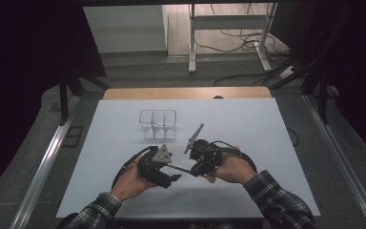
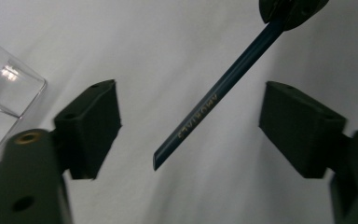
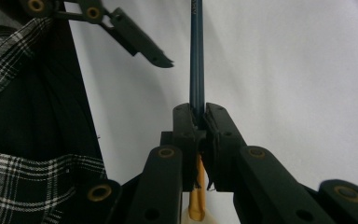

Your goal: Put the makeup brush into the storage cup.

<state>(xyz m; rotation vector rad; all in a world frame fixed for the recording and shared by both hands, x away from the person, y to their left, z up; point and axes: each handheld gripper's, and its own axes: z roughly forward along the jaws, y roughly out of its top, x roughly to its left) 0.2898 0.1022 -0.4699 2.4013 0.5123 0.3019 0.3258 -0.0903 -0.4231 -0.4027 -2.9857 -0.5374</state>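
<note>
Right gripper (image 3: pixel 199 122) clenched on blue pencil (image 3: pixel 196 56) — shaft pointing to 12 o'clock. Left gripper (image 2: pixel 189 126) fingers released, flanking pencil's free end without contact — above white worktop (image 1: pixel 248 124).

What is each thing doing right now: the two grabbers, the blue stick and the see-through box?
right gripper: jaws shut on paintbrush.
left gripper: jaws open, either side of the brush handle, not touching.
paintbrush: held off the table.
clear box: upright, empty, apart from both grippers.
</note>
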